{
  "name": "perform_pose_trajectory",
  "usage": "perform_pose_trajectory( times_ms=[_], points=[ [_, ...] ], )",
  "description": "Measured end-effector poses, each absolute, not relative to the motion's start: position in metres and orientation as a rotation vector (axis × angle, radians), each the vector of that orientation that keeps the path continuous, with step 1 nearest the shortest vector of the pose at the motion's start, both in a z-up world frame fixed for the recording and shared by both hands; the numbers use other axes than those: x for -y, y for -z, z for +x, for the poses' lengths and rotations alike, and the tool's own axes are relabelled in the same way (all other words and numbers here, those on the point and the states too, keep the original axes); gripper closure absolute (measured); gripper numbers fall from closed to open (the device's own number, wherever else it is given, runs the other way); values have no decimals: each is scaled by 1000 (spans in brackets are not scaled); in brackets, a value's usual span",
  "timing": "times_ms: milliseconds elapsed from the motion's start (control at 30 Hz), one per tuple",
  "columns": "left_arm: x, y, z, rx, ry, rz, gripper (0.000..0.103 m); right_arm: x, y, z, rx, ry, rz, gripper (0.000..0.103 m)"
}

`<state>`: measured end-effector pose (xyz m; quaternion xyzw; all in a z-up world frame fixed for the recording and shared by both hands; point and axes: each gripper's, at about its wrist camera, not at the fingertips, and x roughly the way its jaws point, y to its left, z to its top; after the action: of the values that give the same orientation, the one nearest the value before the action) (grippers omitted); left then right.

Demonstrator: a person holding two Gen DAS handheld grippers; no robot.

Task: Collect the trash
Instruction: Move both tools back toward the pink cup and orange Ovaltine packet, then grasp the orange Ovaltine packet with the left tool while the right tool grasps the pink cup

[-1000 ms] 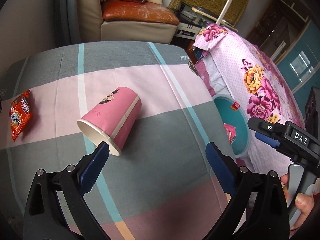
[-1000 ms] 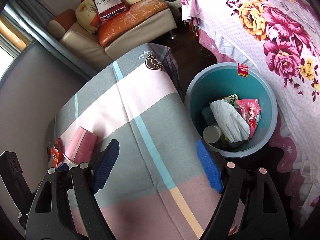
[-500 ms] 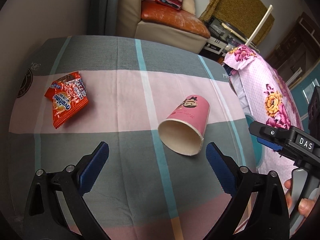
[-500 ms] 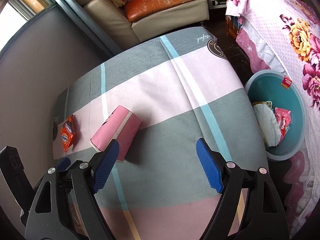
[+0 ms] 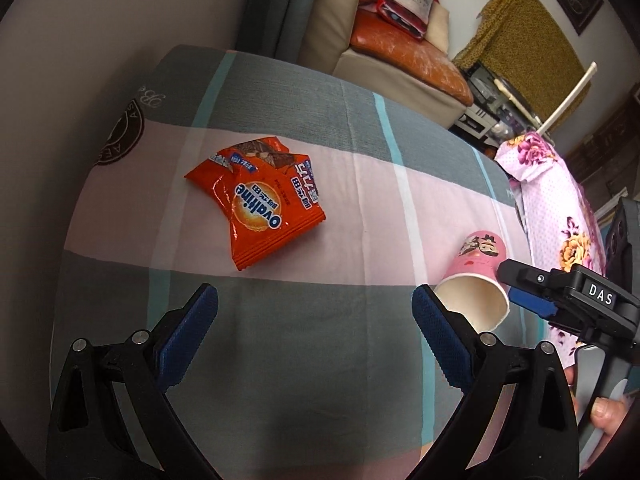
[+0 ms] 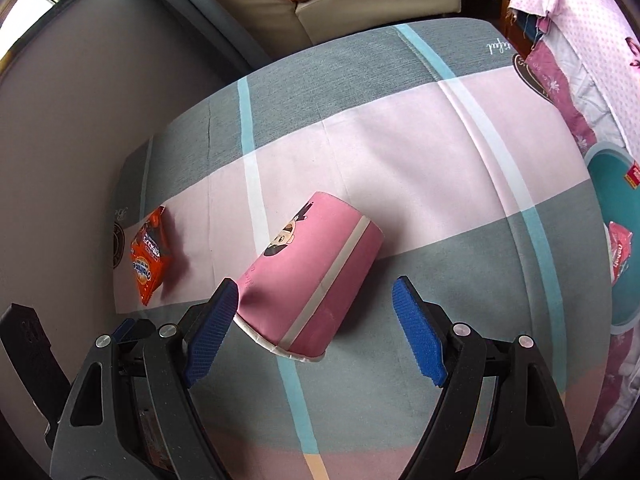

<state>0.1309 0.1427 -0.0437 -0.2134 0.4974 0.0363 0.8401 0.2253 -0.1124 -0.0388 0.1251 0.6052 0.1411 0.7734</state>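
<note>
An orange Ovaltine wrapper (image 5: 262,202) lies flat on the checked tablecloth, just beyond my open, empty left gripper (image 5: 314,334); it also shows in the right wrist view (image 6: 149,258) at the left. A pink paper cup (image 6: 310,284) lies on its side, its rim end between the open fingers of my right gripper (image 6: 314,330), not gripped. In the left wrist view the cup (image 5: 476,280) lies at the right, with the right gripper (image 5: 560,306) beside it.
A teal trash bin (image 6: 618,240) with a red wrapper inside stands on the floor past the table's right edge. A floral bedspread (image 6: 580,32) lies beyond it. A sofa (image 5: 384,44) stands behind the table. A wall runs along the left.
My left gripper has swung left from the cup to face the Ovaltine wrapper. My right gripper has swung left from the bin and closed in on the cup.
</note>
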Motion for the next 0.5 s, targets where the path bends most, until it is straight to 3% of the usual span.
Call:
perform_pose_trajectory(
  times_ms=[267,367,500],
  points=[
    [-179,49,137,-1041,-140,-535,5,94,55,233,-1336,-337,295,28],
    [-181,50,147,-1039,-144,-530,5,89,52,232,-1303,-354,255,38],
    [-178,53,167,-1042,-167,-534,5,82,46,232,-1276,-371,197,42]
  ],
)
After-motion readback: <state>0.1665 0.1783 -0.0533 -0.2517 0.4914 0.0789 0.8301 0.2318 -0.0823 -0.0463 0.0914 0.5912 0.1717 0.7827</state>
